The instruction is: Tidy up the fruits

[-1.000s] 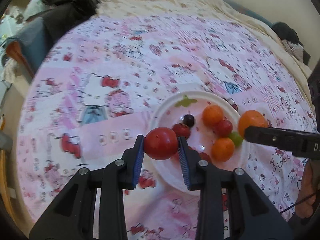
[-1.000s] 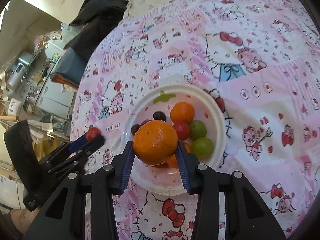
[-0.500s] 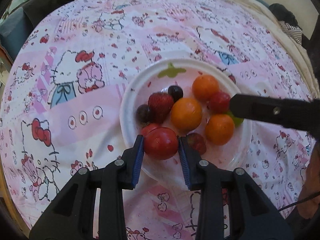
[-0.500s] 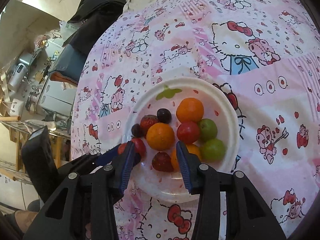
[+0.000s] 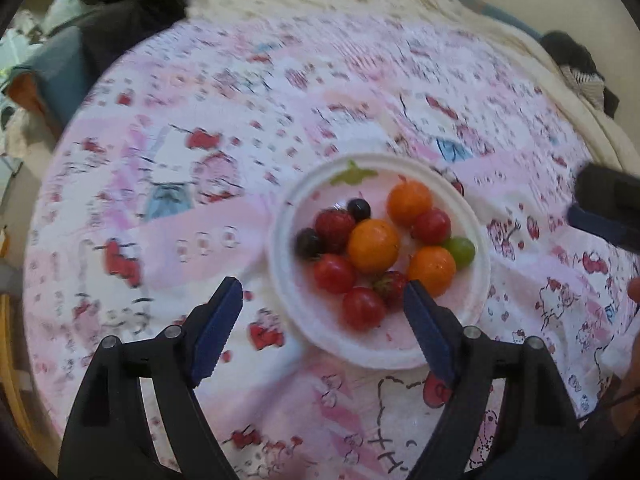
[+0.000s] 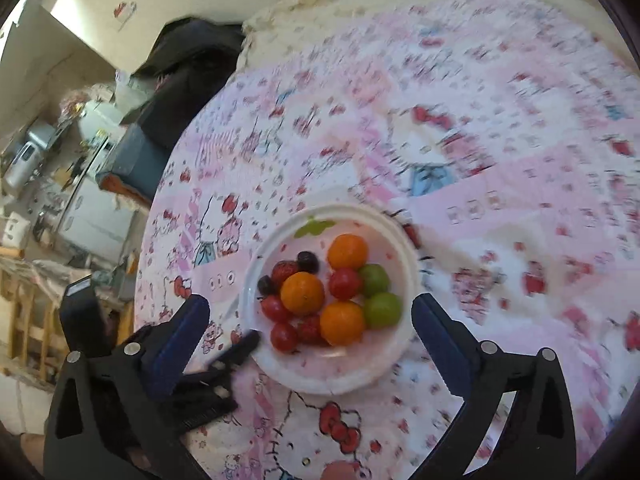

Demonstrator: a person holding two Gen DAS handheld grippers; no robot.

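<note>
A white plate (image 5: 280, 248) on the pink cartoon-print cloth holds three oranges, several red tomatoes, two strawberries, dark grapes and green grapes. My left gripper (image 5: 322, 286) hangs over the plate's near edge, its jaws opening and gripping nothing. A red tomato (image 5: 363, 308) lies free on the plate below them. My right gripper (image 6: 311, 304) is opening wide above the same plate (image 6: 408, 248), also empty. An orange (image 6: 302, 294) rests in the middle of the pile. The left gripper's fingertip (image 6: 250, 338) shows at the plate's left rim.
The cloth (image 5: 200, 160) covers a round table. Dark clothes and a blue cushion (image 5: 100, 32) lie past its far left edge, and a cream blanket (image 5: 500, 28) runs along the back. Furniture and clutter (image 6: 60, 200) stand beyond the table's left side.
Both grippers have let go: the orange, then the tomato, now lie on the plate. Both sets of jaws have spread wide and drawn back from the pile.
</note>
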